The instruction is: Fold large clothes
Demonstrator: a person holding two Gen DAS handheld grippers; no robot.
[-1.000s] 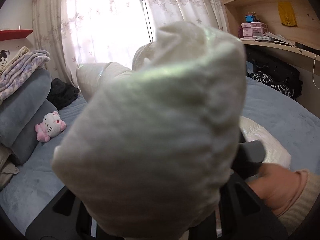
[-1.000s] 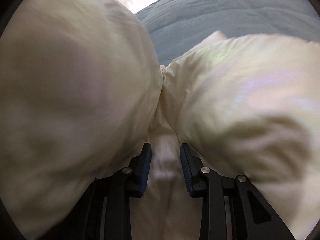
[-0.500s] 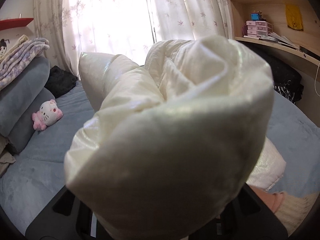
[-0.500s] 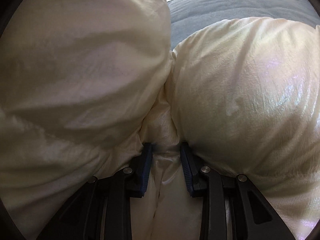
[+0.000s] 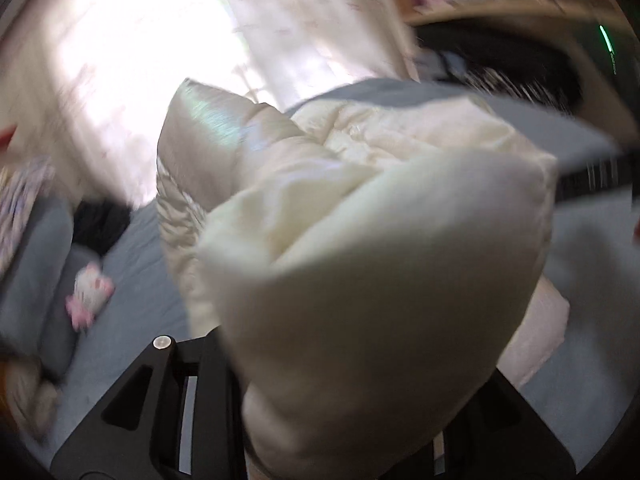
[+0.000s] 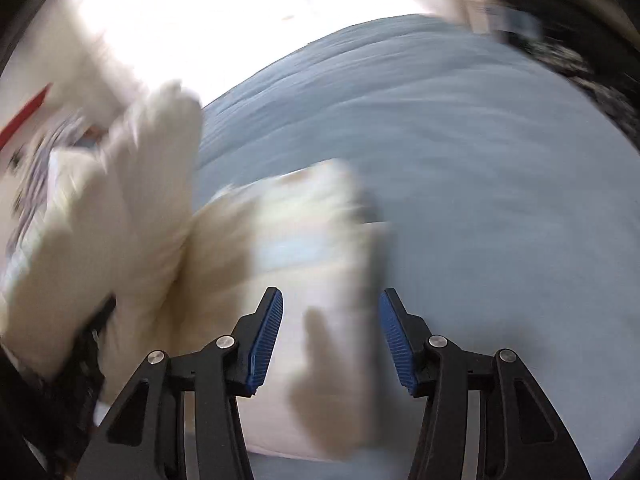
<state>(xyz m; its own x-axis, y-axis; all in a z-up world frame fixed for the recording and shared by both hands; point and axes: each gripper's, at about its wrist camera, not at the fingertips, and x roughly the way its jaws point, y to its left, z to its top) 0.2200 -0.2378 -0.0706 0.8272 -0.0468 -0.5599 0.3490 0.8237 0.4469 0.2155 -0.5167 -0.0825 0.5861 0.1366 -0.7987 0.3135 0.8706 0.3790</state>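
A cream puffy jacket fills the left wrist view, bunched right in front of the camera and hiding the fingertips of my left gripper, which is shut on it. In the right wrist view the same jacket lies blurred on the blue-grey bed, spreading to the left. My right gripper is open, its blue pads apart, with jacket fabric lying loose between and below them.
A pink and white plush toy and stacked grey bedding lie at the left. Curtains cover a bright window behind. Dark clothes and a wooden desk sit at the back right.
My right gripper has opened and let go of the jacket, which has dropped away from it onto the bed. My left gripper still holds its bunch and both views are blurred by motion.
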